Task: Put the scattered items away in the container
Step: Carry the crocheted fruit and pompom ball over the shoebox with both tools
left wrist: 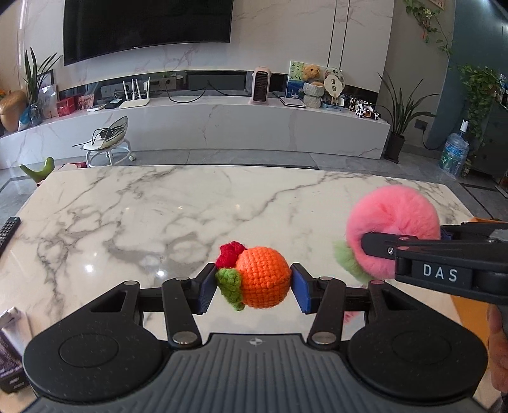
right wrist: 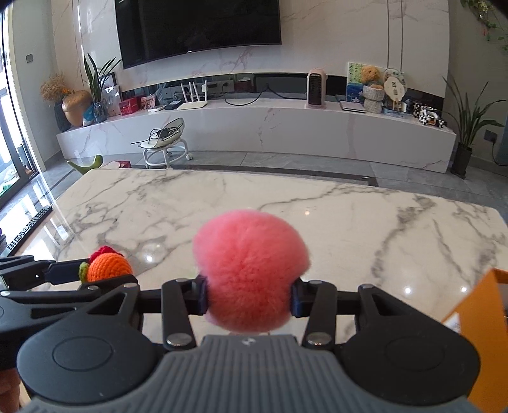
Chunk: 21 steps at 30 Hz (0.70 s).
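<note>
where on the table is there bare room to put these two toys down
Bare marble table runs from the two tools to the far edge. Crowded spots: remote at the left edge, orange box at the right, and the orange crochet toy beside the pink pompom.

Only clear text: "DAS", white capitals on a black block on the side of the right gripper (left wrist: 370,243), seen from the left wrist view at the right edge. Small white logo on the TV (left wrist: 136,28) bottom bezel, too small to read. Round emblem on each gripper's grey ribbed body is a symbol, no letters. Nothing else legible.
</note>
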Available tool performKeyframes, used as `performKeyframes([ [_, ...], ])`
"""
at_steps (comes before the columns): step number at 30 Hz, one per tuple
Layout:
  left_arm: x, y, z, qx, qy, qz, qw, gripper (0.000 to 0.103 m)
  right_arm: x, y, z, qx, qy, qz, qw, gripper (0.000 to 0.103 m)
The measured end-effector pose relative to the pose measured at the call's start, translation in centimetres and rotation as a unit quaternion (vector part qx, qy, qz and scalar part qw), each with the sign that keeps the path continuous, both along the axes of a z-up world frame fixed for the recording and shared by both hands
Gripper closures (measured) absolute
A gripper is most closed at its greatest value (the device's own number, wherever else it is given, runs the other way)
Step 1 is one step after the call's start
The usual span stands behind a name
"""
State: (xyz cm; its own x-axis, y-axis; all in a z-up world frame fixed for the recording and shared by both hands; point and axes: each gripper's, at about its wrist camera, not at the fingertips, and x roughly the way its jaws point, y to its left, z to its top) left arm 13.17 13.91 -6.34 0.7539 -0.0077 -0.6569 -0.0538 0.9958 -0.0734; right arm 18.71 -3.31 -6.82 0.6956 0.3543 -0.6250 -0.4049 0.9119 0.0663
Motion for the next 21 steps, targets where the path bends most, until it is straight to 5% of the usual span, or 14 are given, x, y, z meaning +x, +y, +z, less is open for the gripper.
performKeyframes([
  [21,-7.1,-13.6,7.6,0.03,-0.064,-0.099,0.9926,0.045,-12.0,-13.3,6.8,0.049,-0.08,-0.083,0.992,0.055],
])
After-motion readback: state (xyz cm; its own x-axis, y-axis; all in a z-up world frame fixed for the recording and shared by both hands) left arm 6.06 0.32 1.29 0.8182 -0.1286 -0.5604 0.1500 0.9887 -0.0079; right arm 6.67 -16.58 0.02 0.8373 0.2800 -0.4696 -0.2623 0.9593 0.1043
